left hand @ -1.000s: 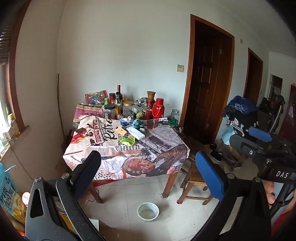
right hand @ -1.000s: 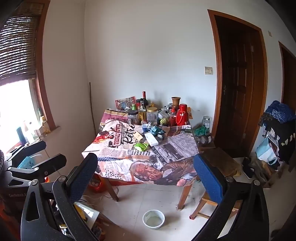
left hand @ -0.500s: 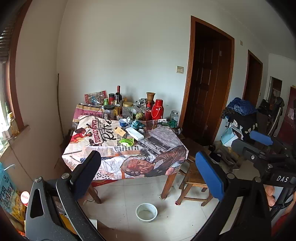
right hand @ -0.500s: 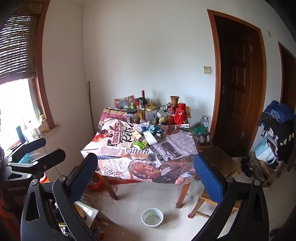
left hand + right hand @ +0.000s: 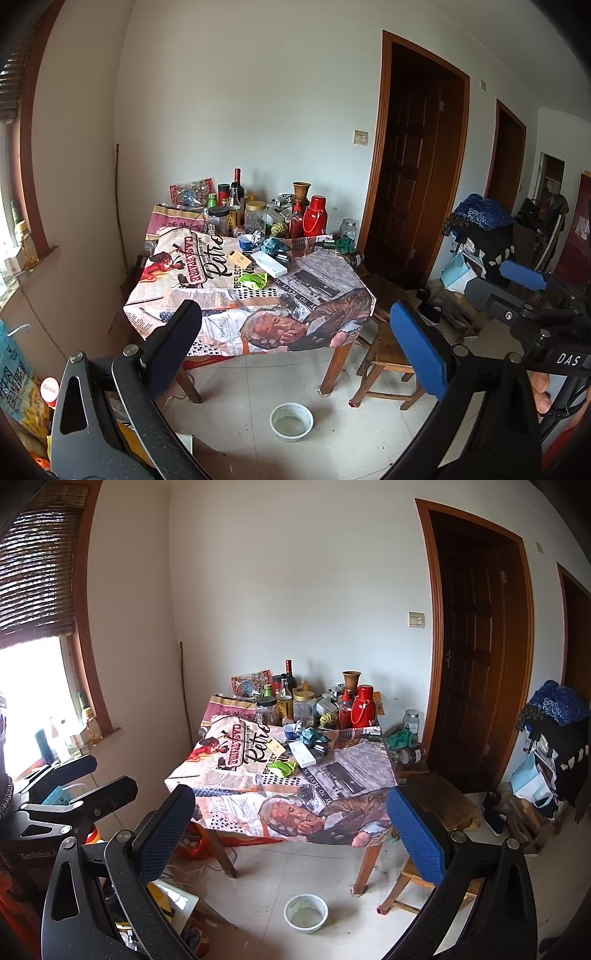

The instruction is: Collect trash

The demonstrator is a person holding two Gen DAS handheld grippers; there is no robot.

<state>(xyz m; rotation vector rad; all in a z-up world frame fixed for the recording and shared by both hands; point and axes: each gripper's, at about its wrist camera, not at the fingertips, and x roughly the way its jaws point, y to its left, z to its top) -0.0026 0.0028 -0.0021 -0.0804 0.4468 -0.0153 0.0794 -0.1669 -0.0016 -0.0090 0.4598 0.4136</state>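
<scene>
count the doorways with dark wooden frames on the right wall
2 for sure: the near doorway beside the table, and a second doorway further right. A third opening far right may be another; unclear.

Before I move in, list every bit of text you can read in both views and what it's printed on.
"DAS": right claw body, in the left wrist view.
"Retro": tablecloth.
"CASA PAIRE", roughly: red lettering on the tablecloth, uncertain.
"GenRobot.AI", partly cut off: left claw body, in the right wrist view.
Bottle and jar labels, tablecloth newsprint, blue bag print: too small or blurred.
</scene>
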